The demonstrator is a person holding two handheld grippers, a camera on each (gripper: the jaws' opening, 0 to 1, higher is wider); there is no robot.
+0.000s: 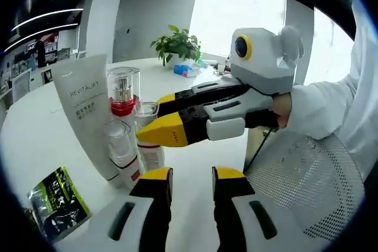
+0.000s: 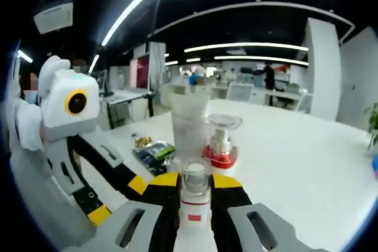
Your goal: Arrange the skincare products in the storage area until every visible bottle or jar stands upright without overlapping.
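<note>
Skincare bottles stand clustered on the white table, pressed close against an upright card printed REVITALIFT. From the left gripper view I can pick out a red-collared jar under a clear cap, a clear tumbler-like bottle in front of it, and a slim white bottle with a red label. The right gripper comes in from the right with its yellow-tipped jaws clenched around that slim bottle's upper part, which is hidden behind them. Its own view agrees: the bottle's clear cap and white body sit squeezed between the two jaws, with the red-collared jar and a frosted tall piece just behind.

The left gripper hangs low with its jaws parted, grasping nothing, and a clear gap shows between its tips.

Doing this step well looks to me like a matter of keeping the slim bottle plumb while it is carried clear of its neighbours, since they crowd it closely and a sideways nudge could topple the tumbler-like bottle or the card. I would lift it straight, set it down on a bare patch of table well apart from the rest, and release only once its base sits flat. A dark printed sachet lies flat near the table edge, so that spot is best avoided. The free gripper could steady the cluster.
</note>
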